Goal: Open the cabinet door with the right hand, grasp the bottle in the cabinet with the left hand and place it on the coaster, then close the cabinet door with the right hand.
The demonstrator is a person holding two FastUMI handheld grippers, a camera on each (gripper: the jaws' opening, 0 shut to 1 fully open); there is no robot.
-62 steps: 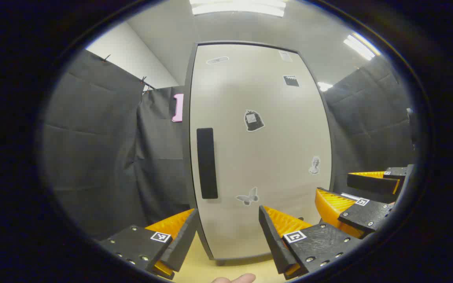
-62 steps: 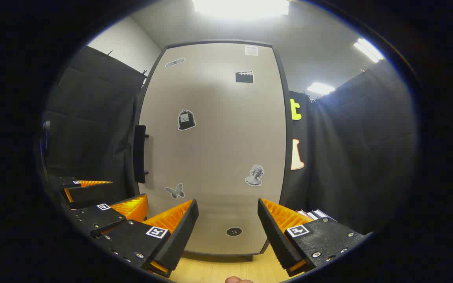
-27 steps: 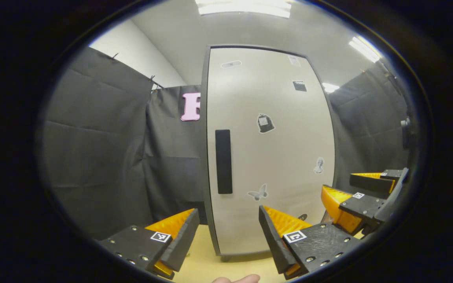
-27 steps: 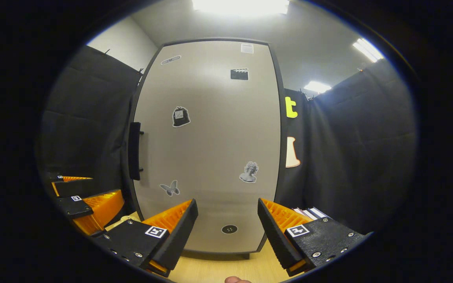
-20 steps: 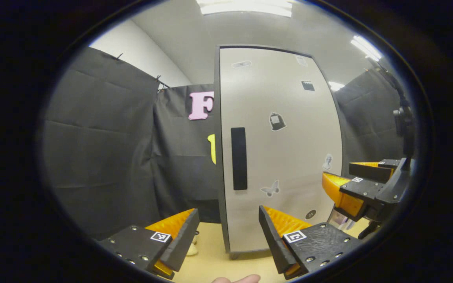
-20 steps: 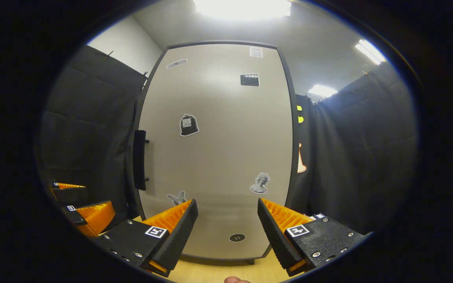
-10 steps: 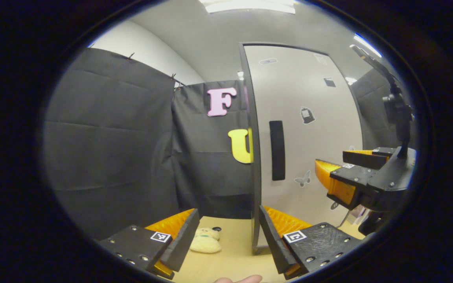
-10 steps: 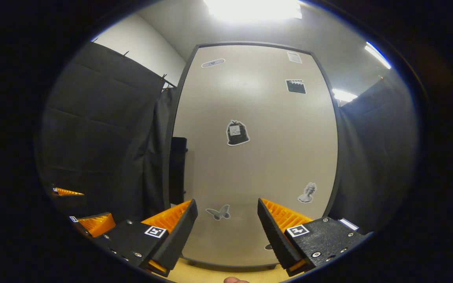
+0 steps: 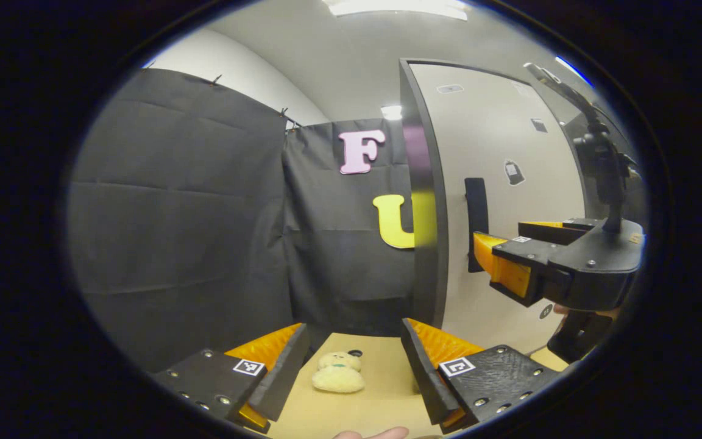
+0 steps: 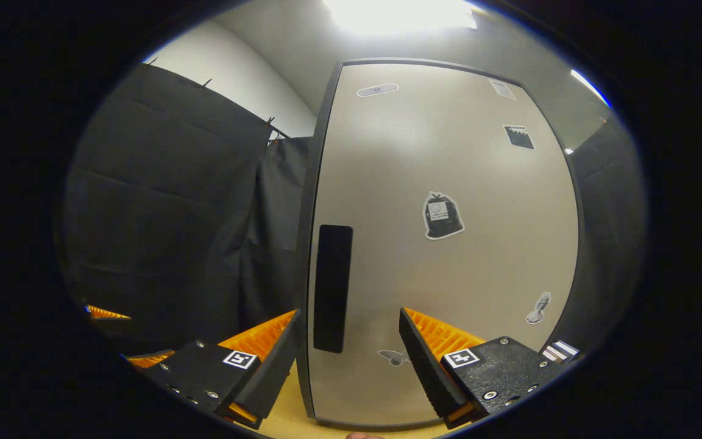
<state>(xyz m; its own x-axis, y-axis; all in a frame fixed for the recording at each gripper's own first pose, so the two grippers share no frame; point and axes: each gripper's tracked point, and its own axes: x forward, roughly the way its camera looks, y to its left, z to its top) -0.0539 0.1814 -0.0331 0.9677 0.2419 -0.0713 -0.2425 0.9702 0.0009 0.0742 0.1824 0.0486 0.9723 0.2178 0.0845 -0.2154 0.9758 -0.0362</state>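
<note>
Fingers of both grippers stood apart, gripping nothing. Right gripper had swung to face the handle on the shut door; left gripper had turned aside. Opening looked next. Bottle unseen. A plush toy lay on the table.

No text I can read: the stickers on the cabinet door are small pictures, their print too tiny.
</note>
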